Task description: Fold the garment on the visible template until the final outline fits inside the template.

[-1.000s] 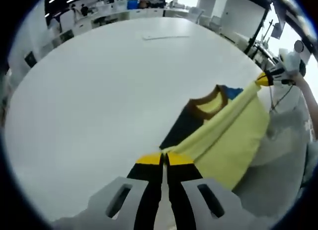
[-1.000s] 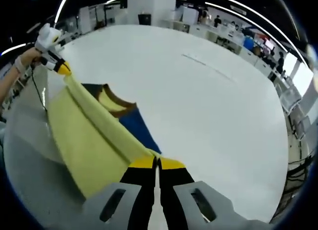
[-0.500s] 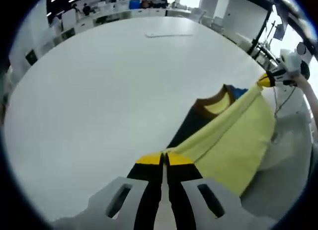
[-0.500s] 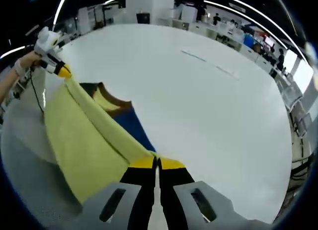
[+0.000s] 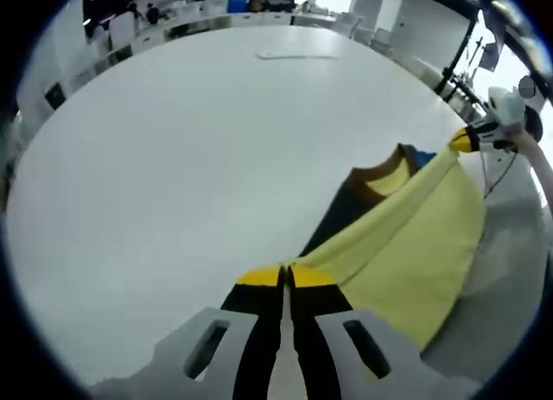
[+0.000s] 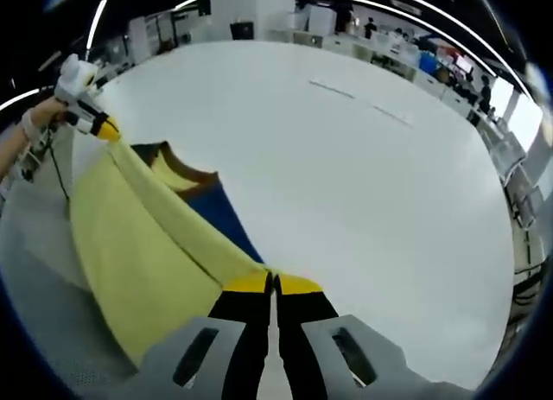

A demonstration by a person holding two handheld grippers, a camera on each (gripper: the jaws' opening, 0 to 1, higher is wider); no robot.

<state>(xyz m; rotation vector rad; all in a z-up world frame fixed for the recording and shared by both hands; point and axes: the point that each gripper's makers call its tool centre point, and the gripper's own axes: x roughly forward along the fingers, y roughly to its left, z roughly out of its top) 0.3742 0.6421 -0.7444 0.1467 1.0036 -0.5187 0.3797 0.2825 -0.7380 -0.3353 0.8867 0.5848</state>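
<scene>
Both grippers are clamping the yellow shirt (image 5: 406,244) with jaws closed: the left gripper (image 5: 283,277) on one corner, the right gripper (image 6: 271,284) on the other. The shirt is lying stretched across the white table (image 5: 190,149) toward 2 o'clock, slightly farther along than before.

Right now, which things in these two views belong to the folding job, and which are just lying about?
Part of the job:
- yellow garment, stretched between the two grippers
- left gripper, shut on the garment's edge
- right gripper, shut on the garment's edge
- white table

Just lying about:
- thin pale strip at the table's far side
- office desks behind
</scene>
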